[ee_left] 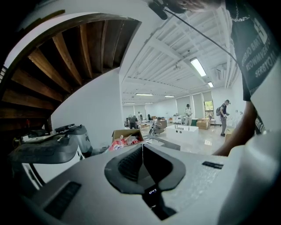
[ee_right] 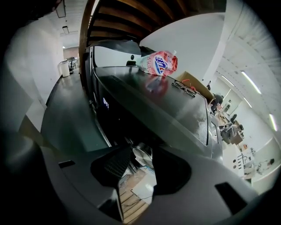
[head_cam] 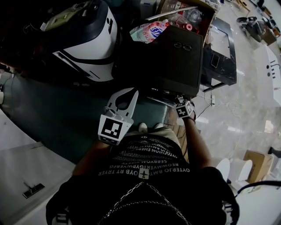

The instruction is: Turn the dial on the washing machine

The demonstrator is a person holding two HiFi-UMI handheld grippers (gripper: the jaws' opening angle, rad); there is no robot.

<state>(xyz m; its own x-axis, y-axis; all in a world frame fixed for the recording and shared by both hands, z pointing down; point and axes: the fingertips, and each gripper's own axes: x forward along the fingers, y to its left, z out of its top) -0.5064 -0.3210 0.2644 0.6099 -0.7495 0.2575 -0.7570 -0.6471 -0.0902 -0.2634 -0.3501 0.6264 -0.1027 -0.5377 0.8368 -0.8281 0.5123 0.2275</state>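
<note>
The washing machine [head_cam: 162, 61] is a dark box in front of me, and its glossy top [ee_right: 153, 101] fills the right gripper view. My right gripper [head_cam: 181, 102] is at its front panel, low on the right. Its jaws [ee_right: 142, 151] stand apart, open. A round silvery dial [ee_right: 141, 158] shows in the gap just past the fingertips, and the pads do not press on it. My left gripper [head_cam: 129, 93], white with a marker cube, hangs left of the machine, away from it. In the left gripper view its pads [ee_left: 142, 149] meet with nothing between them.
A pink detergent pouch [head_cam: 148, 30] and a pair of glasses [head_cam: 182, 46] lie on the machine's top. A cardboard box [head_cam: 193, 13] stands behind it and a white-and-black appliance [head_cam: 85, 37] to its left. A wooden stair underside [ee_left: 66, 57] hangs overhead. People stand far off [ee_left: 224, 116].
</note>
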